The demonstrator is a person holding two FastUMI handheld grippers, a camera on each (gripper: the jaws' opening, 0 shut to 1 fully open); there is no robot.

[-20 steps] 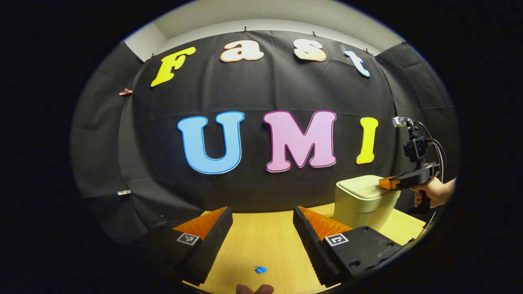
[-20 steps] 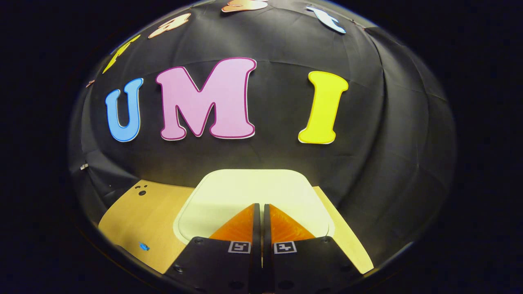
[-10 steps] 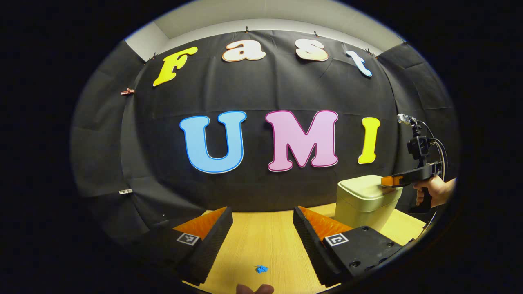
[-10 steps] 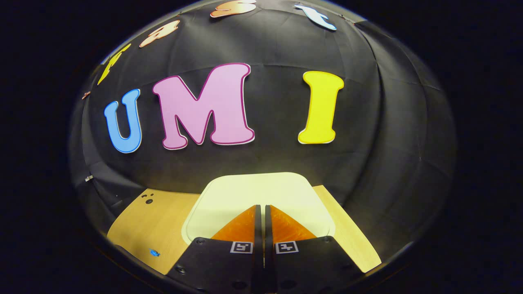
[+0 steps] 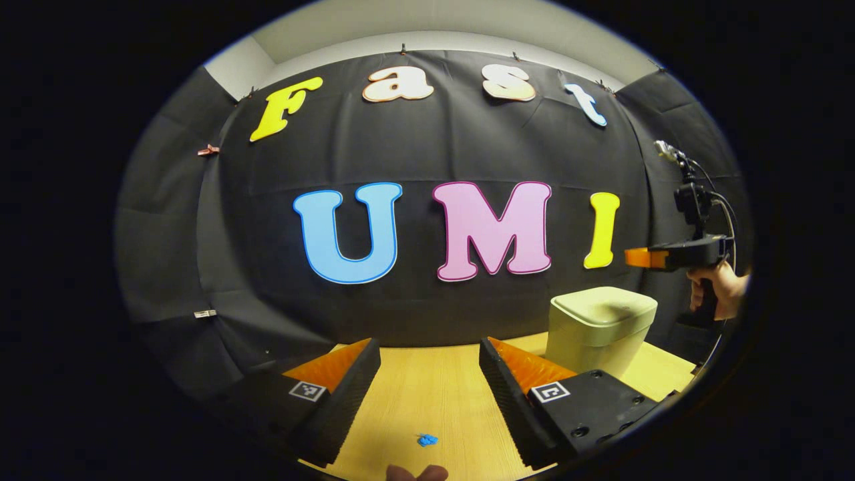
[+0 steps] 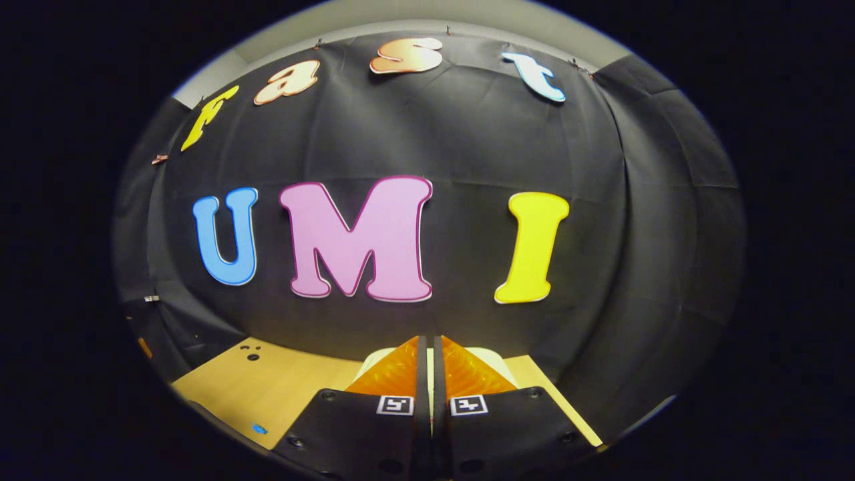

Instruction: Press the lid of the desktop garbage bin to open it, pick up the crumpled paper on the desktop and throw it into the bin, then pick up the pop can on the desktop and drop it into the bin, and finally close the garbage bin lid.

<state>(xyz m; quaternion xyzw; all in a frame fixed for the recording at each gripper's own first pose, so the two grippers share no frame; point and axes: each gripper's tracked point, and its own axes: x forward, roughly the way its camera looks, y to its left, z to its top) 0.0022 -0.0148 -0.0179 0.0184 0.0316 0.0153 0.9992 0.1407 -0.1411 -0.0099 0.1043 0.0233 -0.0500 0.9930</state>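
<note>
The garbage bin (image 5: 596,331) is seen upright at lower right of the left gripper view, lid (image 5: 603,306) shut. The right gripper (image 5: 636,257), jaws closed, is held above it. The left gripper (image 5: 427,374) is held open over the wooden desktop (image 5: 427,401).

Dim booth, bright from above: soft sheen on the garbage bin lid (image 5: 604,306), warm glow across the wooden desktop (image 5: 427,394). Sharp at centre, strongly bowed at the fisheye rim, darkening toward the edges. Faint shadow on the lid. No motion blur.
</note>
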